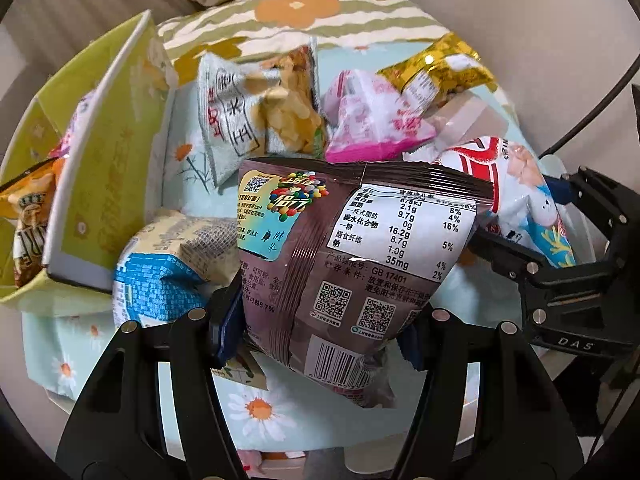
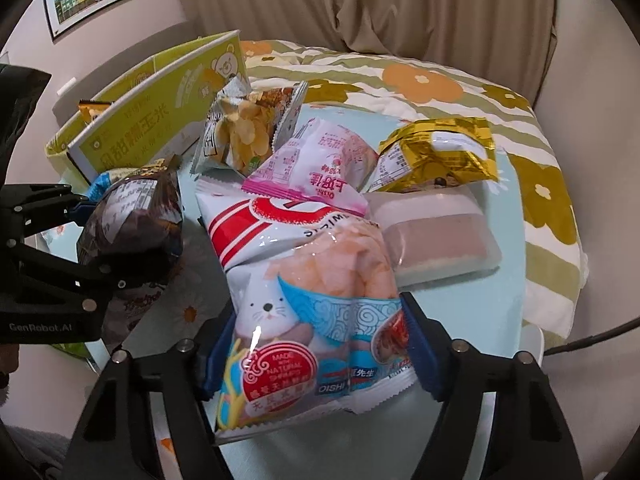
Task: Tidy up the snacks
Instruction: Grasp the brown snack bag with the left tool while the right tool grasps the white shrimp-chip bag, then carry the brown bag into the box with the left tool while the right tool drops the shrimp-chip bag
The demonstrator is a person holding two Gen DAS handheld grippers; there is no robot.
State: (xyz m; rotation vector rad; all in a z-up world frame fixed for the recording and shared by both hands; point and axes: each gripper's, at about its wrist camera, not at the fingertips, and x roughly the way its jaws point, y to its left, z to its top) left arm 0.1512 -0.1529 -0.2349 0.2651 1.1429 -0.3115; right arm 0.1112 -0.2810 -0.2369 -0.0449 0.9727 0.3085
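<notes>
The bed, with its striped flowered quilt and a pale blue daisy cloth over it, carries everything. On its left stands the green carton, open-topped, with a packet or two already inside it; that is where I judge the snacks are meant to go. Loose packets lie heaped between the carton and my right side: a corn-chip bag, a pink packet, a gold packet, a clear-wrapped cake and a blue-and-white packet.

My left gripper is clamped on the lower end of the brown chocolate-bean bag, which stands up from the jaws, long axis along the fingers, lifted off the cloth. My right gripper has the shrimp-cracker bag between its blue pads, which press on both sides near its bottom seam; that bag runs lengthwise away from me and appears to rest on the cloth.

The relation that matters: the carton lies up and to the left of my left gripper, just beside it, while my right gripper is well apart from it with the heap between. So the brown bag should go in first, tipped over the near wall.
</notes>
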